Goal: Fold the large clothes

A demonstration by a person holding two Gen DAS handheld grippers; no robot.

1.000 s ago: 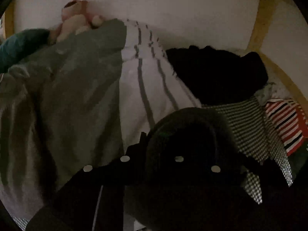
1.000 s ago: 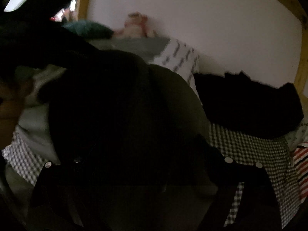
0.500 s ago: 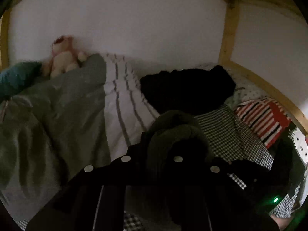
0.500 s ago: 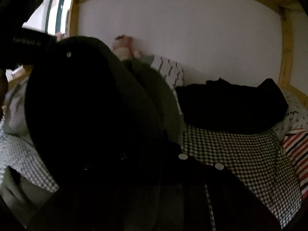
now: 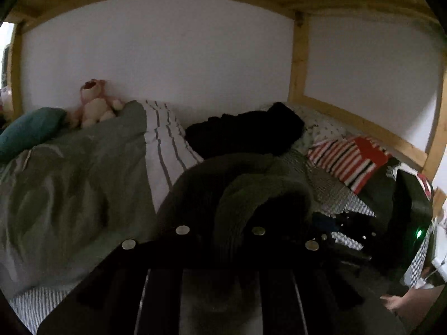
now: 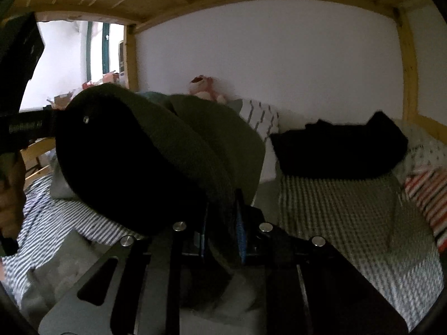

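A dark olive green garment point(image 6: 173, 139) hangs lifted above the bed, stretched between both grippers. In the right wrist view my right gripper point(image 6: 223, 223) is shut on its edge, the blue pads point(image 6: 240, 223) pressing on the cloth. The garment runs up and left to my left gripper point(image 6: 25, 125), held by a hand point(image 6: 8, 195). In the left wrist view the same garment point(image 5: 251, 192) bunches over my left gripper point(image 5: 220, 223), which is shut on it; its fingertips are hidden by the cloth. My right gripper point(image 5: 402, 223) shows dark at the right.
On the bed lie a grey-green duvet point(image 5: 69, 195), a striped pillow point(image 5: 164, 139), a black clothes pile point(image 5: 245, 134), a gingham cloth point(image 6: 335, 209) and a red-and-white striped cloth point(image 5: 346, 159). A pink plush toy point(image 5: 93, 103) sits against the wall. Wooden bunk posts point(image 5: 299, 55) and slats stand close overhead.
My right gripper has closed on the olive garment. Both grippers have risen and drawn back from the bed, lifting the garment, and more of the wall and bunk frame shows.
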